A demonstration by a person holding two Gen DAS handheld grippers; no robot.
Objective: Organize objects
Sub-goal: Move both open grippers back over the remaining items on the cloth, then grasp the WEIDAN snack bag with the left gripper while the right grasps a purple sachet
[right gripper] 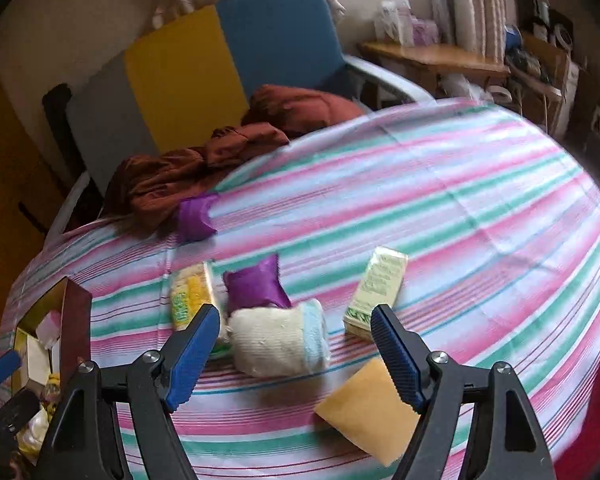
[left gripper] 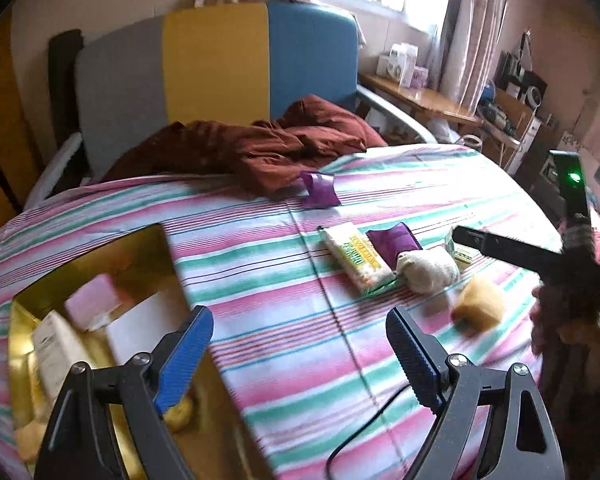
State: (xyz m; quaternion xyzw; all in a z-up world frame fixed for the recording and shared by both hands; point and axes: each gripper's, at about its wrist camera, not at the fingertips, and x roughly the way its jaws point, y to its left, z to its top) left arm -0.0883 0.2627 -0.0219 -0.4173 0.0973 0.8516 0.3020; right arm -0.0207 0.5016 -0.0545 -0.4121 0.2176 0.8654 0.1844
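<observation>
A gold-lined box point(left gripper: 28, 344) sits at the left on the striped bedsheet and holds a pink block point(left gripper: 94, 304) and white packets. My left gripper point(left gripper: 300, 344) is open and empty just right of the box. On the sheet lie a yellow-green packet point(right gripper: 192, 294), a purple pouch point(right gripper: 256, 286), a cream sock roll point(right gripper: 276, 338), a pale green box point(right gripper: 378, 292) and a yellow sponge point(right gripper: 370, 412). My right gripper point(right gripper: 296, 344) is open above the sock roll and empty. A second purple pouch point(right gripper: 196, 216) lies further back.
A crumpled brown cloth point(left gripper: 260, 144) lies at the bed's head, in front of a grey, yellow and blue headboard point(left gripper: 216, 64). A wooden side table point(left gripper: 416, 96) with boxes stands at the back right, by the window.
</observation>
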